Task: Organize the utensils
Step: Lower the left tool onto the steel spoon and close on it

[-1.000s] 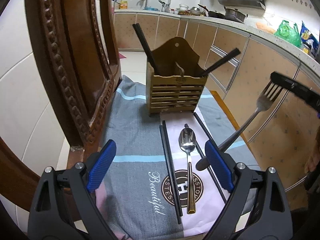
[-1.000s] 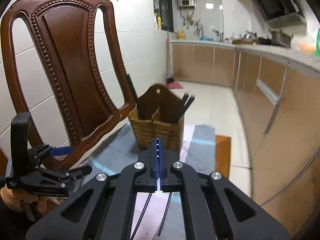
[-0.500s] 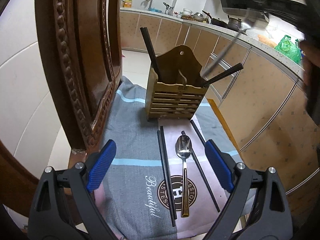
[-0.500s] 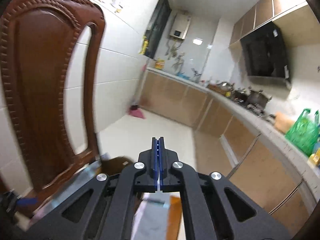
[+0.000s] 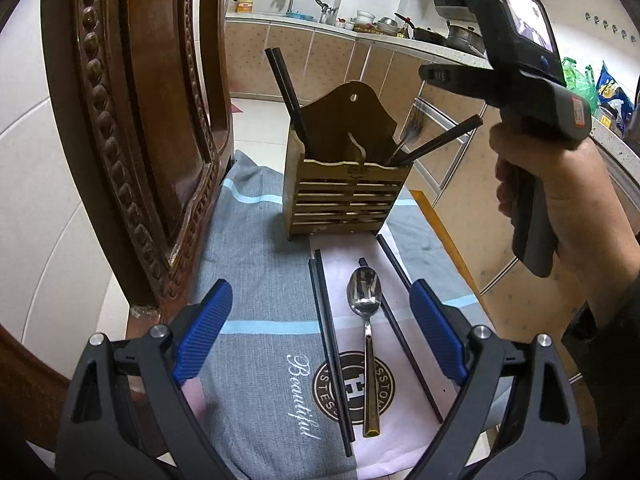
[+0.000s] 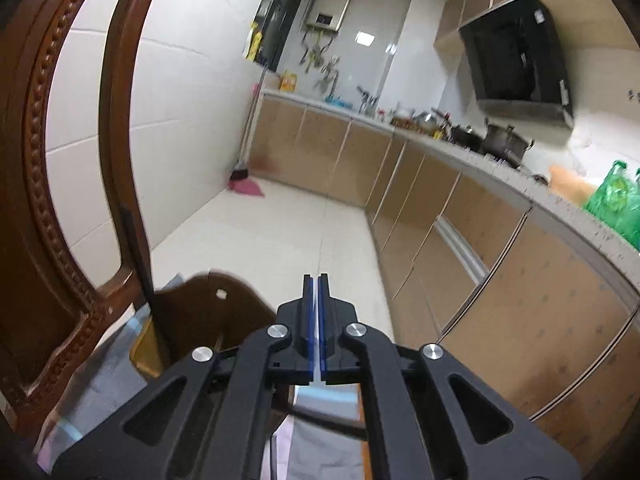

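A slatted wooden utensil holder (image 5: pixel 344 200) stands at the far end of a grey and pink towel (image 5: pixel 260 280). Black chopsticks (image 5: pixel 286 92) lean in its left compartment. Another pair (image 5: pixel 444 140) and a blurred fork (image 5: pixel 410 132) stand in its right one. A spoon (image 5: pixel 365 300) lies on the towel between a chopstick pair (image 5: pixel 328 340) and two more chopsticks (image 5: pixel 400 320). My left gripper (image 5: pixel 318 296) hangs open above them, holding nothing. My right gripper (image 6: pixel 316 280), in a person's hand (image 5: pixel 560 184), hovers over the holder (image 6: pixel 208 300). Its jaws are opening, with a thin gap and nothing between them.
A carved wooden chair back (image 5: pixel 140 120) rises close on the left of the towel. Kitchen cabinets (image 5: pixel 460 184) and a countertop with pots and green bags (image 6: pixel 616 204) run along the right. Tiled floor (image 6: pixel 280 232) lies beyond the holder.
The right gripper swung from the right side to above the holder with the fork. The fork now stands in the right compartment, and the pads have parted slightly. The left gripper stayed put.
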The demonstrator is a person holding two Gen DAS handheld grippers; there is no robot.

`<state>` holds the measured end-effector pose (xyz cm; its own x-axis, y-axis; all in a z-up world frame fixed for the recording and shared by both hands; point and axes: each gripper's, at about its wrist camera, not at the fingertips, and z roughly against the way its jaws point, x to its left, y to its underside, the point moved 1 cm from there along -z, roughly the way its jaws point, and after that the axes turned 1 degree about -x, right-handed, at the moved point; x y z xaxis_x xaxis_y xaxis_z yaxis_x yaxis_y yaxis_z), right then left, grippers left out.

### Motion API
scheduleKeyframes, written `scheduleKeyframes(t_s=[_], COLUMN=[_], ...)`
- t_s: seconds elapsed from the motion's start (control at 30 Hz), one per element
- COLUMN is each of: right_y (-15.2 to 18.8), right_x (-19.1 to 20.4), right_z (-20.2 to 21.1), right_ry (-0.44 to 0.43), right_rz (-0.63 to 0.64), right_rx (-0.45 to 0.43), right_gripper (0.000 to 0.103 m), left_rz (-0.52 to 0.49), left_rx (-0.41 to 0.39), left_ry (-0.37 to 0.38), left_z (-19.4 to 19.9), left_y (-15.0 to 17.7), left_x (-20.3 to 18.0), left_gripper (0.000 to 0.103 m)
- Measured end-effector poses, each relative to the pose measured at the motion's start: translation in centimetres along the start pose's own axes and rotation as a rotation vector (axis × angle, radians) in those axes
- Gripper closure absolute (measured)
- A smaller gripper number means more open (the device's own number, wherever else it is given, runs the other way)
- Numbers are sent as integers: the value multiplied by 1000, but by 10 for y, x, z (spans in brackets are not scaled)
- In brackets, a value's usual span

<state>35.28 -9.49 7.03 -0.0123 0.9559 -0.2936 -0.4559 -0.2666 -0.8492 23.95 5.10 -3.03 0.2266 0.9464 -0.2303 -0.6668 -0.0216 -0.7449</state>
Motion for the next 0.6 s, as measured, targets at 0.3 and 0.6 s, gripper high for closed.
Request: scheduleKeyframes(t_s=[0.3,0.6], right_y=[49,159], right_x=[-60,-95], right_z=[135,154], right_ry=[-141,-267], right_rz=[-232,-379], right_rx=[-225,-96], right_gripper=[4,4], left_rz=[-35,-241], left_rx=[-1,80], left_ry=[7,101], left_z=[-5,-58], left_y=[5,24], left_x=[-5,-39], left_gripper=[15,36])
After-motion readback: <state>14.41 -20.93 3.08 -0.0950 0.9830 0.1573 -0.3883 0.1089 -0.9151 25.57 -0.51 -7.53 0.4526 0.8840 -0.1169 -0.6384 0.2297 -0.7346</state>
